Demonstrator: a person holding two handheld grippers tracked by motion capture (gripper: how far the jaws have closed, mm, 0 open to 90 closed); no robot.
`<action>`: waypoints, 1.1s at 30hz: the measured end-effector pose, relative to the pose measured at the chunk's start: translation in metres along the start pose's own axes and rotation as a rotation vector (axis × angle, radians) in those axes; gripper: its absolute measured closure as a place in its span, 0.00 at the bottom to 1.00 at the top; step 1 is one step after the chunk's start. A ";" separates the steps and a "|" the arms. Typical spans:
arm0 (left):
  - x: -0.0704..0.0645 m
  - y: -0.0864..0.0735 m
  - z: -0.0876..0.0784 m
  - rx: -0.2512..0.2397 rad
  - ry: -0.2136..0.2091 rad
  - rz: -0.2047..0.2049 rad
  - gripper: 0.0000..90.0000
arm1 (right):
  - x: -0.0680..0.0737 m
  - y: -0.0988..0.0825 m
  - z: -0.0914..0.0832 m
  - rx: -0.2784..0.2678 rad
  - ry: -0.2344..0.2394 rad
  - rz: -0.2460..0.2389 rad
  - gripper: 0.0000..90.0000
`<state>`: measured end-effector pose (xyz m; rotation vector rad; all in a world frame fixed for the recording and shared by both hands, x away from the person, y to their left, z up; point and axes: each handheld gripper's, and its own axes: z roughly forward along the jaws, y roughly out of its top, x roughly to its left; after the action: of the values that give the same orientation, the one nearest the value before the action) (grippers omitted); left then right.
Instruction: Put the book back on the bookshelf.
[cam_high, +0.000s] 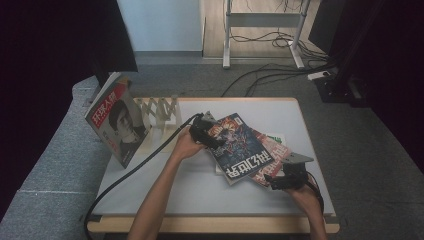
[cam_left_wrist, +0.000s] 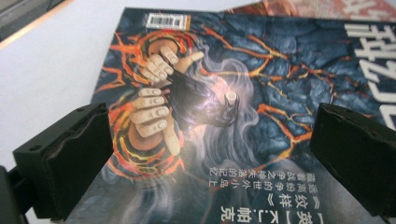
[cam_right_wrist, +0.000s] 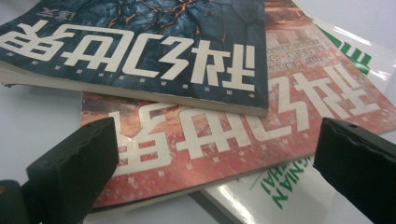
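Three magazines lie stacked on the table (cam_high: 200, 185); the dark-covered magazine (cam_high: 239, 146) tops them, long axis slanting toward us. We see the left gripper (cam_high: 212, 139) at its far corner, fingers spread; the right gripper (cam_high: 278, 179) waits spread by the red magazine (cam_right_wrist: 224, 140).

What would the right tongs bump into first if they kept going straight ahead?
Most likely the red magazine: the right tongs stand open, aimed at its near edge, with the dark blue magazine lying on top farther back.
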<state>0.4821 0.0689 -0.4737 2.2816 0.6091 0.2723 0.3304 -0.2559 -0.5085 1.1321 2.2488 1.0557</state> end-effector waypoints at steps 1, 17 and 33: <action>0.000 -0.001 0.001 0.002 -0.001 0.003 0.00 | 0.000 0.000 0.001 0.001 0.001 -0.002 0.00; 0.016 -0.003 0.014 0.019 0.024 -0.019 0.00 | 0.001 0.014 0.014 0.002 0.016 -0.008 0.00; 0.034 -0.004 0.033 0.029 0.054 -0.060 0.03 | 0.006 0.019 0.022 0.014 0.034 -0.026 0.00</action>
<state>0.5227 0.0682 -0.4992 2.2856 0.7124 0.2981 0.3507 -0.2337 -0.5080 1.0962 2.2941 1.0578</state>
